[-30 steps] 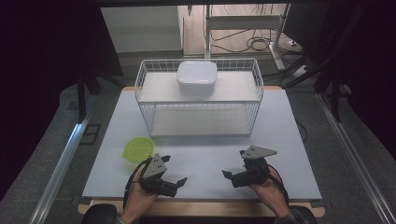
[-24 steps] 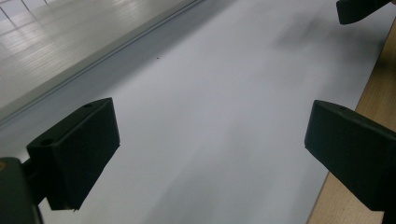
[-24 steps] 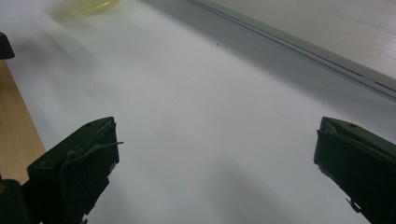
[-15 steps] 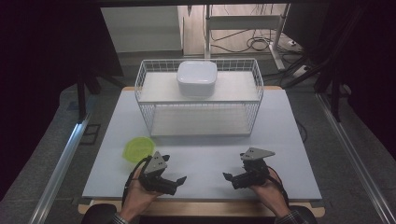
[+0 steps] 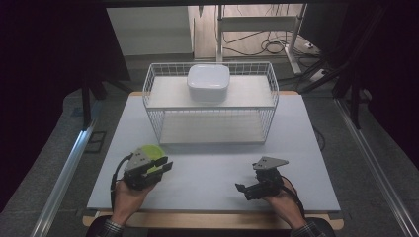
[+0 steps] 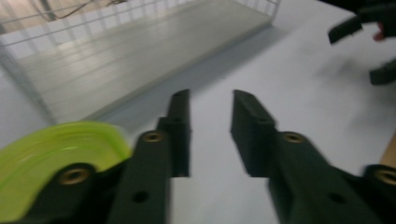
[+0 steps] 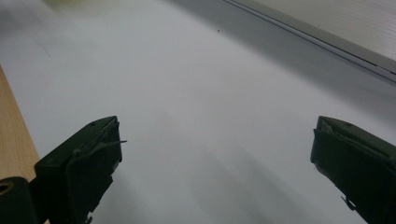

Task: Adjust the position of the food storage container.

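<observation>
A lime-green plate (image 5: pixel 152 150) lies on the white table top (image 5: pixel 212 168) at the front left. My left gripper (image 5: pixel 163 167) hovers over the plate's near edge and hides part of it. In the left gripper view its jaws (image 6: pixel 210 135) stand open with nothing between them, and the green plate (image 6: pixel 51 151) sits beside and under the left jaw. My right gripper (image 5: pixel 243 191) is at the front right, pointing left. Its jaws (image 7: pixel 215 158) are wide open over bare table.
A white wire rack (image 5: pixel 210 106) with two shelves stands across the back of the table, and a white lidded box (image 5: pixel 208 81) rests on its top shelf. The rack's lower shelf (image 6: pixel 140 51) is close ahead of the left gripper. A wooden table edge (image 7: pixel 14 140) runs along the front.
My left gripper has moved left and forward onto the near edge of the green plate. The right gripper has barely shifted.
</observation>
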### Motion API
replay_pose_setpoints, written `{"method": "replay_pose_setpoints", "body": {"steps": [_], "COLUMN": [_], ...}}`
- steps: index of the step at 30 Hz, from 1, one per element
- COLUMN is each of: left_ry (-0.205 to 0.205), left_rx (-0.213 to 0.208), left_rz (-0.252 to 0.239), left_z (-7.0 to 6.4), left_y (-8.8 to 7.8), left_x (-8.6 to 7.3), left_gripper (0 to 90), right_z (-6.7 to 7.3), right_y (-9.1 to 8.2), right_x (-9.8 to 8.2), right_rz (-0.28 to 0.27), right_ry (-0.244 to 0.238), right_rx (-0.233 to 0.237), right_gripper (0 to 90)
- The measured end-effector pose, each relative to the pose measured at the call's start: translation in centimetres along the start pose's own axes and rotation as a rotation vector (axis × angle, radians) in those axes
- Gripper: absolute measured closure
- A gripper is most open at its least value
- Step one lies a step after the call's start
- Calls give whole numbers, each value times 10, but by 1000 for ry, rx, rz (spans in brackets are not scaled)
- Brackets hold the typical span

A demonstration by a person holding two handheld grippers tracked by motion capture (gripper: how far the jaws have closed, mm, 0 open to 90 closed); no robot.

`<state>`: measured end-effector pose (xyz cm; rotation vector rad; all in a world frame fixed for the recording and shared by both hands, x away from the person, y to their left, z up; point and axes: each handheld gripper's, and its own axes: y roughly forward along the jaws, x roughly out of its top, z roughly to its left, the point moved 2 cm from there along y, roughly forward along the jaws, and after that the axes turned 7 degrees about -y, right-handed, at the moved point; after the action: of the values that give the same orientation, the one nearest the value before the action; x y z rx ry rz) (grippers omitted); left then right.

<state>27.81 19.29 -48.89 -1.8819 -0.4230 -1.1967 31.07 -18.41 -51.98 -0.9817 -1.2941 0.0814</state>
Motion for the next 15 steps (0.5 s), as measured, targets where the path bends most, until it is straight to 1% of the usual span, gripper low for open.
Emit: {"method": "replay_pose_setpoints", "body": {"steps": [1, 3, 4, 6, 7, 8, 9, 14, 15], "left_ry": [-13, -38, -48, -76, -93, -93, -108, -155, -167], "left_rx": [16, 64, 77, 109, 140, 140, 162, 275, 306], "left_rz": [-6, -21, -27, -40, -48, -48, -54, -33, -17], "left_z": [5, 17, 21, 33, 44, 44, 52, 83, 92], "left_y": [-3, -10, -13, -19, -25, -25, -28, -34, -35], "left_x": [1, 1, 1, 1, 0, 0, -1, -11, -14], "left_gripper": [771, 851, 889, 896, 897, 897, 897, 897, 897], "right_z": [0, 0, 0, 0, 1, 1, 1, 1, 0], "right_y": [0, 1, 1, 2, 3, 3, 3, 3, 3], "right_x": [0, -1, -1, -1, -2, -2, -2, -2, -2], "right_rz": [1, 2, 6, 12, 18, 18, 20, 20, 21], "right_ry": [-1, -3, -6, -9, -10, -10, -10, -8, -9], "right_rx": [1, 5, 6, 8, 12, 12, 13, 13, 14], "right_gripper": [21, 24, 27, 29, 29, 29, 30, 31, 32]}}
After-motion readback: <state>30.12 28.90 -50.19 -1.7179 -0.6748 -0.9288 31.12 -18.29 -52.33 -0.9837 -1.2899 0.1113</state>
